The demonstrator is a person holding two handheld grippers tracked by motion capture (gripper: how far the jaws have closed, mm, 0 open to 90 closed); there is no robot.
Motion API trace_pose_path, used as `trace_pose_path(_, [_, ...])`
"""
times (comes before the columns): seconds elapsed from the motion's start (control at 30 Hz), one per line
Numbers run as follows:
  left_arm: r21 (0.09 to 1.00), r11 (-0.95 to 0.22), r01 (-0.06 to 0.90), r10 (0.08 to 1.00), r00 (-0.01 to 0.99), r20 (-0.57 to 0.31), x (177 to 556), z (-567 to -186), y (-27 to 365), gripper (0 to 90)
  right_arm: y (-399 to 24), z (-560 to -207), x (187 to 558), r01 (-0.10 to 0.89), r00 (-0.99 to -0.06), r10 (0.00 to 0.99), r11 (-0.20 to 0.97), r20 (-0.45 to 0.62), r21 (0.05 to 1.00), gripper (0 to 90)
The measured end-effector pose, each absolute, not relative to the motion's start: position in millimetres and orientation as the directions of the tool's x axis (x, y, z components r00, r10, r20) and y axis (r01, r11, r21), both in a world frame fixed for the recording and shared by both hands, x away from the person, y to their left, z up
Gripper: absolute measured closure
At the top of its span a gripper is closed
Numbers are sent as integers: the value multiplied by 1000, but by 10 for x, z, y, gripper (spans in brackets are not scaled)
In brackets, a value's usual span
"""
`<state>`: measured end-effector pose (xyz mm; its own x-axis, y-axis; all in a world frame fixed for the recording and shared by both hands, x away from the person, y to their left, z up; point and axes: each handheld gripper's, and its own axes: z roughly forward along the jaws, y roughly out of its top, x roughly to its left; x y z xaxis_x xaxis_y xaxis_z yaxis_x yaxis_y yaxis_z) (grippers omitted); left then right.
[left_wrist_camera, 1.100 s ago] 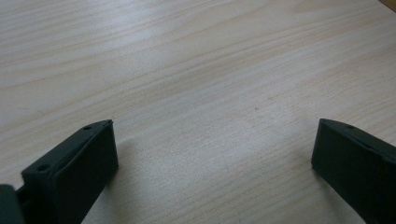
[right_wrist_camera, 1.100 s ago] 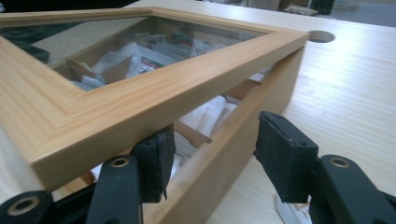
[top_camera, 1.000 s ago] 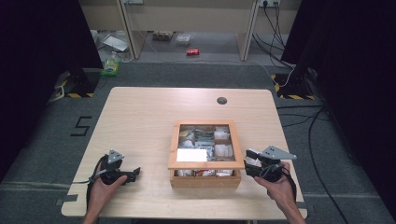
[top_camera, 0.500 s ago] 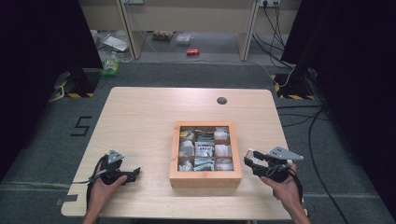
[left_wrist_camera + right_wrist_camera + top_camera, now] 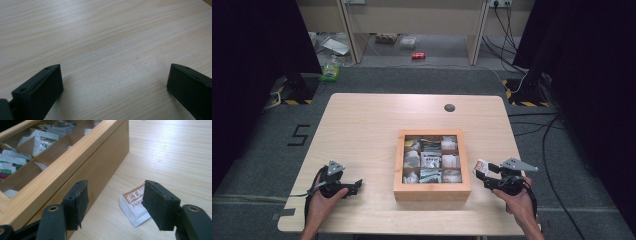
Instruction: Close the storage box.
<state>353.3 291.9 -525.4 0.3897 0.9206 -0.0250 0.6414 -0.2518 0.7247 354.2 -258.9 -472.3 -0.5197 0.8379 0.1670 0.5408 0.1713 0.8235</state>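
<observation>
the right gripper has just been opening its jaws, the sachet now lying loose on the table beside the closed wooden box, likely released, while the left gripper rests with jaws apart.

Your left black two-jaw gripper and right black two-jaw gripper each carry a grey three-cornered plate on top. Flat black pads with small screw holes face the jaws; black cables trail behind.
</observation>
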Motion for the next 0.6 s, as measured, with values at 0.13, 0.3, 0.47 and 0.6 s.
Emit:
trace_pose_path(0.13, [725,-252,641,921,390,-25,3533,-5254,2919,0,-2617,-4755,3559,553,-497,851,161,169,817,329])
trace_pose_path(0.3, [725,-252,641,921,390,-25,3533,-5254,2919,0,-2680,-4776,3580,565,-475,863,153,169,811,298])
trace_pose_path(0.47, [725,-252,641,920,390,-25,3533,-5254,2919,0,-2720,-4815,3600,574,-455,878,164,147,802,268])
trace_pose_path(0.6, [725,-252,641,921,390,-25,3533,-5254,2919,0,-2768,-4852,3619,588,-430,891,153,146,794,250])
